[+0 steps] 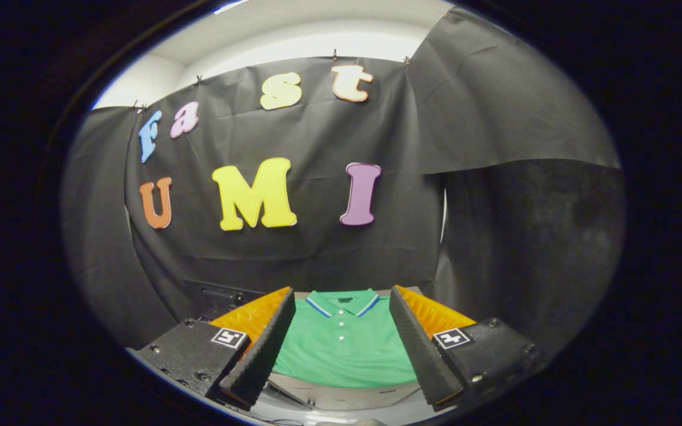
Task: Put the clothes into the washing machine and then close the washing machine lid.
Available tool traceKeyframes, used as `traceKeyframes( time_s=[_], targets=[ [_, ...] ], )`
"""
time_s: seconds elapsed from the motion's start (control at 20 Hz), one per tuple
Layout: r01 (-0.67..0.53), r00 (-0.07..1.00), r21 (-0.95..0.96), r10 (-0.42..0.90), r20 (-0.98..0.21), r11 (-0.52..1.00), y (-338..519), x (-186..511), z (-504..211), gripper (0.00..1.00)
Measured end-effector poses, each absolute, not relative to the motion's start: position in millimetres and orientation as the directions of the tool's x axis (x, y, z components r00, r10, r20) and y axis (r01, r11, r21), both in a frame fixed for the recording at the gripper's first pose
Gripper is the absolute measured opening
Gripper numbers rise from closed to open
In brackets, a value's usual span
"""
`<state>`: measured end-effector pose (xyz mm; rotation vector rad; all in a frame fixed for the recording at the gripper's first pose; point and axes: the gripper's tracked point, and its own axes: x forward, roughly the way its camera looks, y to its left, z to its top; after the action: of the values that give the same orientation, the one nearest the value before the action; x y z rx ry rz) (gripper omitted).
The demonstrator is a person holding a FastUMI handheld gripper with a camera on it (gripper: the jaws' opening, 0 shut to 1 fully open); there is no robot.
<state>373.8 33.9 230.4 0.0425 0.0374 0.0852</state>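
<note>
The fingers (279, 340) stand wide apart, gripping nothing, with the gripper (341, 346) held above the bench (347, 397). Between them and just ahead lies a green polo shirt (344, 349), spread flat, collar toward the black cloth wall (317, 254) beyond.

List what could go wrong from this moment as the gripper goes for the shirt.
1. The green polo shirt with a striped collar lies flat and spread out beyond the open gripper; the fingers may pinch only a thin layer and lose it, or slide over the cloth.
2. Grabbed at the middle, the shirt would likely trail and could snag on the grey surface under it.
</note>
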Motion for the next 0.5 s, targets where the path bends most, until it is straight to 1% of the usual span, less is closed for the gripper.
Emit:
traceKeyframes(
  time_s=[0.25, 0.5],
  targets=[
    [-0.079, 0.982, 0.046, 0.085, -0.171, 0.996, 44.7, 449.3, 204.1, 1.0],
    [-0.079, 0.939, -0.019, 0.068, -0.338, 0.997, 47.1, 502.2, 142.8, 1.0]
  ],
)
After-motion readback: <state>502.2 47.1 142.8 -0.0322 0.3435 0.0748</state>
